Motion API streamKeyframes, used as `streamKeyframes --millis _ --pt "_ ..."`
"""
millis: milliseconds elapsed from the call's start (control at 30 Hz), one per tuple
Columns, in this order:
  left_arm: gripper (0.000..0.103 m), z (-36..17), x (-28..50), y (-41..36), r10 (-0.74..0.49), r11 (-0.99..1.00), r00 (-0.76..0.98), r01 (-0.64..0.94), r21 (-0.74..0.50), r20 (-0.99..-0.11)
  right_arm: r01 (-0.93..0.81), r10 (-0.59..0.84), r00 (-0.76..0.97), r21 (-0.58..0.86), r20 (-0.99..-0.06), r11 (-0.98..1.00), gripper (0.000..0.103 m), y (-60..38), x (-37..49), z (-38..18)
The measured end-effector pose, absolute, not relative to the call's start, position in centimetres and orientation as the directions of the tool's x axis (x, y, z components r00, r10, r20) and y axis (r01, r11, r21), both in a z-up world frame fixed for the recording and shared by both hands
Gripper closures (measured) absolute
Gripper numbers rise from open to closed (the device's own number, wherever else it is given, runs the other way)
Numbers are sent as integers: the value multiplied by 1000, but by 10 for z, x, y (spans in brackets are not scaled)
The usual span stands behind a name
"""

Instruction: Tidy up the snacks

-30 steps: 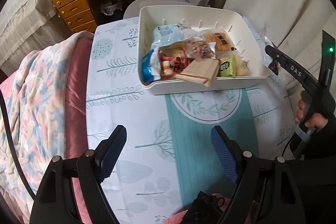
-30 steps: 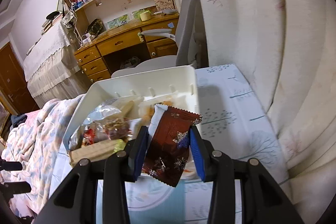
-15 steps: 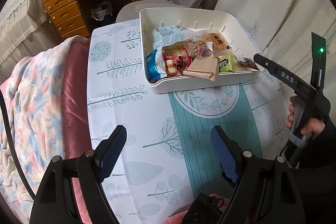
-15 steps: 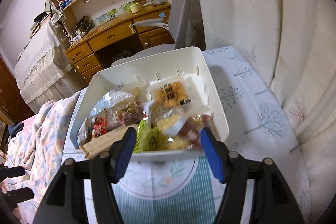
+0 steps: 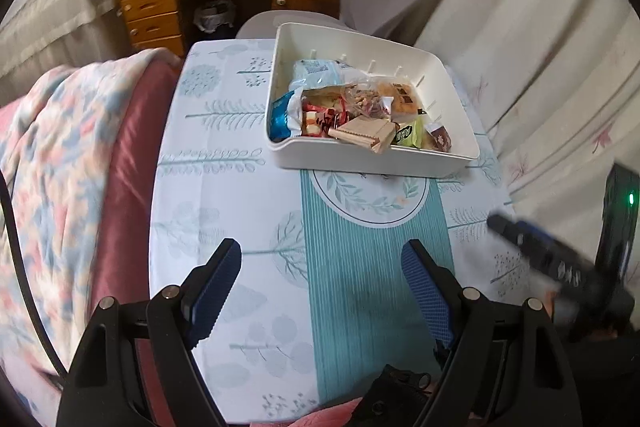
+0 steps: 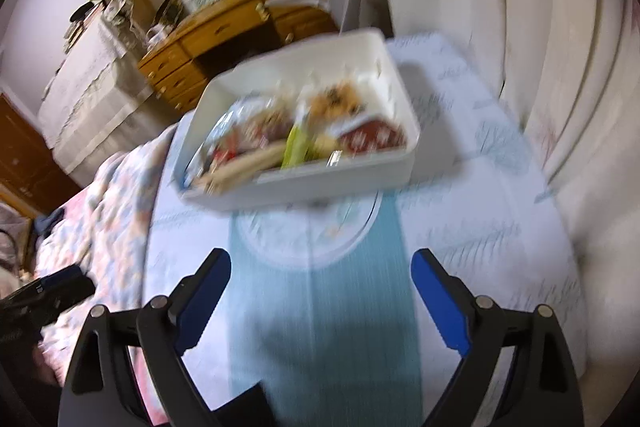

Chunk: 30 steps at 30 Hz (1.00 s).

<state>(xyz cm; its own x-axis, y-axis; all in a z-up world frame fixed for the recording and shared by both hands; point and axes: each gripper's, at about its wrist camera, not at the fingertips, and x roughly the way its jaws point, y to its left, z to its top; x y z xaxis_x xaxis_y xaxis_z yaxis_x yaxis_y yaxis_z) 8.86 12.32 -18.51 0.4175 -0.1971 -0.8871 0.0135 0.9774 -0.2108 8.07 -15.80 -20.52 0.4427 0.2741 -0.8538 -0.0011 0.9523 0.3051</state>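
Dropped from the right gripper point(image 6: 320, 299) into the bin point(image 6: 320, 179), brown snack point(image 6: 372, 139), label unreadable; fingers opening, empty

The tray point(image 5: 372, 157) stood on the far part of the desk point(image 5: 248, 203), snack packets point(image 5: 360, 111) piled in it; a bed point(image 5: 60, 167) lay left of the desk.

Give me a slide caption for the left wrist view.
Open left gripper above the tablecloth, facing a white bin full of snacks.
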Motion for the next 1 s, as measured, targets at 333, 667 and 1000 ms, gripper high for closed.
streamKeyframes --millis 333,667,1000 --pt "22 -151 36 85 -145 983 462 -33 -180 -875 -87 273 333 258 -903 962 9 -165 25 -172" --pt "9 -110 11 47 -116 987 535 -30 -156 -837 -180 274 404 218 -873 959 3 -170 -17 -105" --pt "1 -90 -10 31 -30 991 619 -87 -107 -785 -181 275 507 211 -817 961 0 -176 -32 -91"
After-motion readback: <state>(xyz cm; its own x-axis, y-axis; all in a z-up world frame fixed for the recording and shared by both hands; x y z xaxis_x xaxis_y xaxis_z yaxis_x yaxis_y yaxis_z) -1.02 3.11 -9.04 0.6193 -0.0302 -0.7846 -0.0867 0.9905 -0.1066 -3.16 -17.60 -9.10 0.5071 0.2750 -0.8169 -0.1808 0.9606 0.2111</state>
